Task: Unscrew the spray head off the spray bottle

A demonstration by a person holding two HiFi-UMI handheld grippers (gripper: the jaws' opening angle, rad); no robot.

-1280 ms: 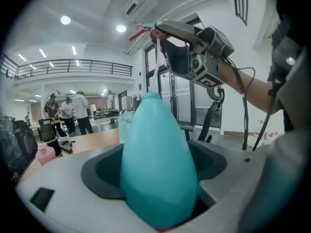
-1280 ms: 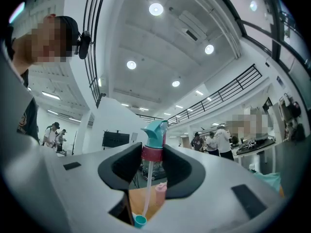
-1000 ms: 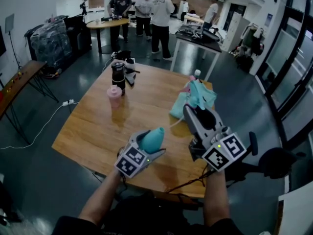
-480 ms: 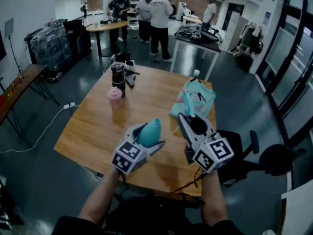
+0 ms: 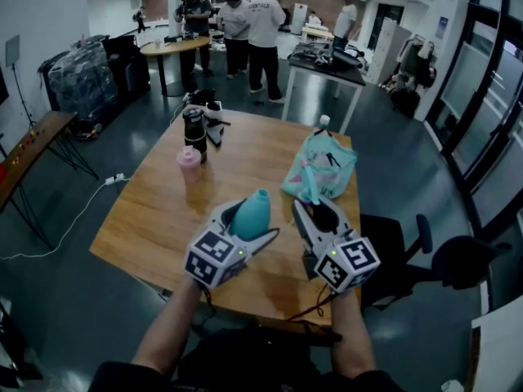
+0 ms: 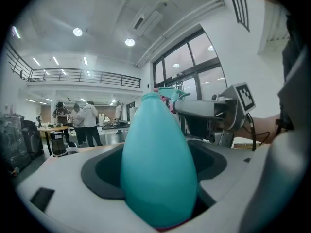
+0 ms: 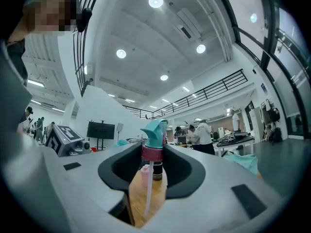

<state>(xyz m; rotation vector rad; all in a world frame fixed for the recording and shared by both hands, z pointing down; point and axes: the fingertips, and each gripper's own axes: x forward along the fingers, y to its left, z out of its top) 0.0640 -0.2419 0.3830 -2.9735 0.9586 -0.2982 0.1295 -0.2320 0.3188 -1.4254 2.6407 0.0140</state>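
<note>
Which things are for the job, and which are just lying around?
For the job:
- bottle, in the left gripper
- spray head, in the right gripper

Just lying about on the table:
- teal bag
- pink cup
- black flask

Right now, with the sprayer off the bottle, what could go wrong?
The spray bottle has no top, so if the left gripper tips it, anything inside could spill on the table. The spray head has a thin tube hanging between the jaws of the right gripper; it could drip or snag.
</note>
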